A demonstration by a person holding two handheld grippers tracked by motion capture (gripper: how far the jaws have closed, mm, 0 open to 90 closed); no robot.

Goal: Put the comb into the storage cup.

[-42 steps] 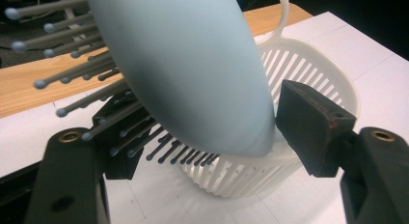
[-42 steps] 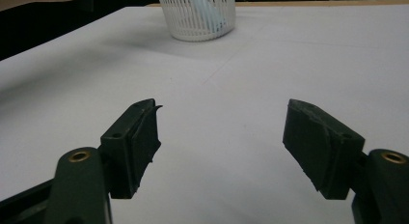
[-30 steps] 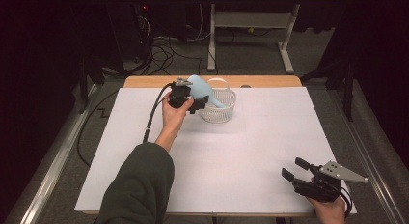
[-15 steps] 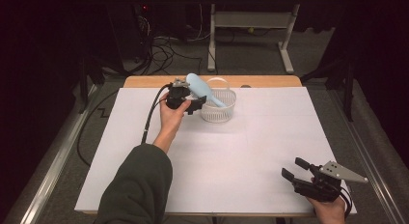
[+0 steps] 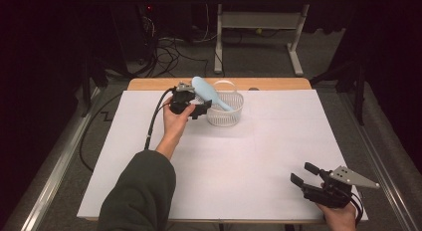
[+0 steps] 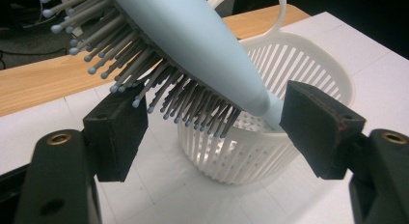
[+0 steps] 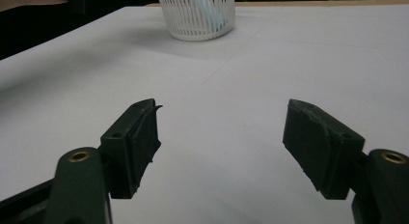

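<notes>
1. At upper centre, the hairbrush [image 5: 208, 93] leaned handle-down in the white basket [image 5: 226, 113]; the left claw [image 6: 212, 130] gaped around it, pads clear.
2. Next, I judged, withdraw without tipping it.
3. The right claw [image 5: 304, 174] idled wide and empty, lower right.

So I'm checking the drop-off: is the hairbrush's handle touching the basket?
Touching. The left gripper view shows the hairbrush handle tip resting on the basket floor.

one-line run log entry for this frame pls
left gripper: open, jaws either side of hairbrush | hairbrush: handle end in basket, head leaning out | right gripper: open, empty, near table edge
</notes>
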